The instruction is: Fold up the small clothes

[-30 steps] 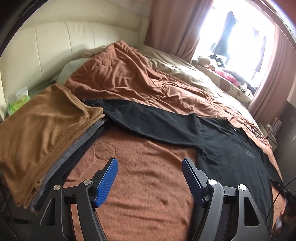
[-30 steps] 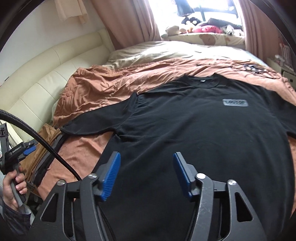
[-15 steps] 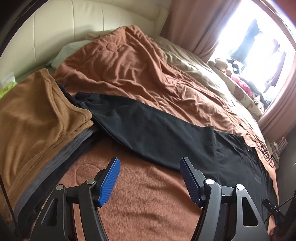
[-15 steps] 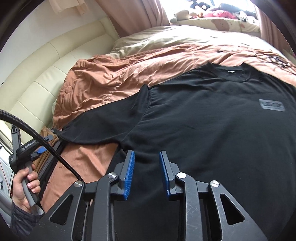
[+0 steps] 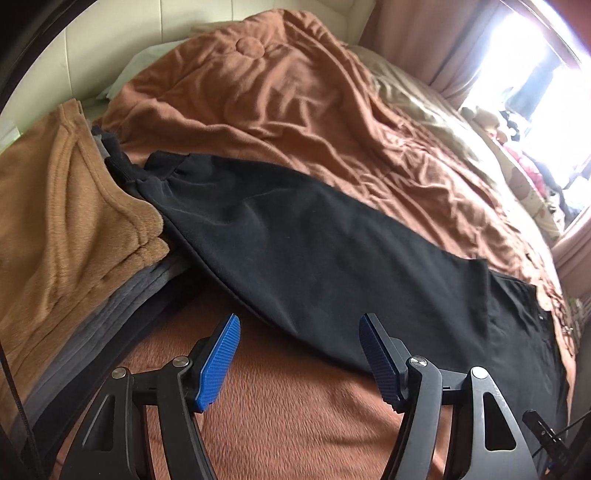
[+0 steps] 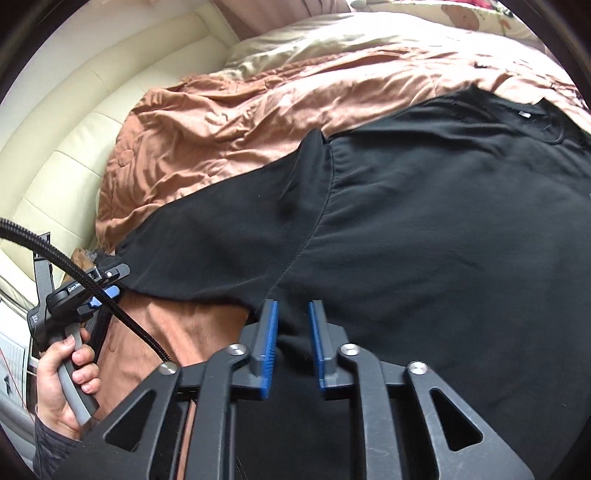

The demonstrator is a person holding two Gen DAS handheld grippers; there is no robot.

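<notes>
A black shirt [image 6: 424, 229] is lying spread on the bed [image 5: 295, 96]. The right tool [image 6: 291, 343], its jaws just narrowing to a slim gap, is hovering over the shirt's underarm without gripping it. The left tool [image 5: 299, 362] is hanging open beside the sleeve [image 5: 295, 236].

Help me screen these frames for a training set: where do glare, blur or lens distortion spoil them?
Left wrist view: the window is blown out white at upper right; the blanket looks slightly smeared; dark fisheye corners. Right wrist view: the black shirt is so dark its folds barely read; the headboard bows into a curve; the far bedding is washed out.
</notes>
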